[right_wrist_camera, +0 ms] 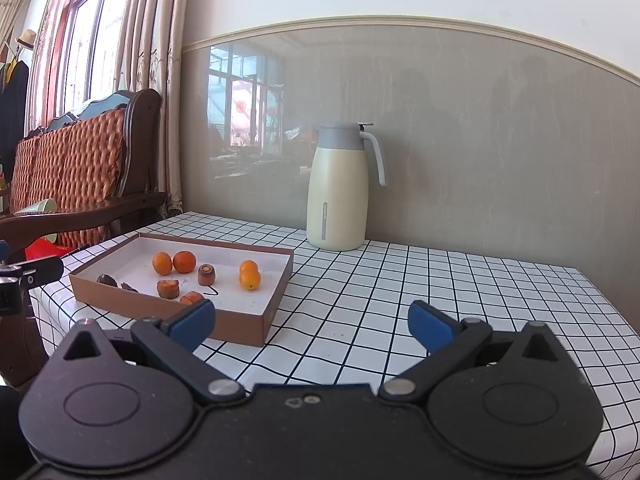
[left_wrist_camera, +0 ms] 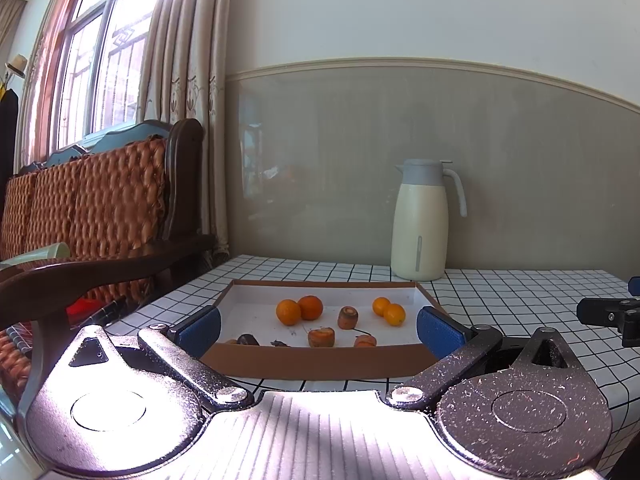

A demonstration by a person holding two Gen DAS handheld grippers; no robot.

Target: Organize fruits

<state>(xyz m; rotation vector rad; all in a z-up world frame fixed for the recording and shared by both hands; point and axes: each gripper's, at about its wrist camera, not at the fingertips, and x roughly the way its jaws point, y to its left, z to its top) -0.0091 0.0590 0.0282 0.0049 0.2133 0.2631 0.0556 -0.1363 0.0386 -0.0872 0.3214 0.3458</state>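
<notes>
Left wrist view shows both grippers' jaws apart and empty, 4 oranges (left_wrist_camera: pixel 299 309) lying loose in the tray (left_wrist_camera: pixel 320 360) on the counter (right_wrist_camera: pixel 400 300); round fruit may roll from a careless pinch.

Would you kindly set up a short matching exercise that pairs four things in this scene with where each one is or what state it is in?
Things:
1. thermos jug
2. pair of oranges
3. dark date
4. right gripper

Places or states:
A. near left corner of the cardboard tray
B. open over the checked tablecloth, holding nothing
C. on the cloth, by the wall behind the tray
D. side by side at the tray's back left

Pairs: 1-C, 2-D, 3-A, 4-B
</notes>
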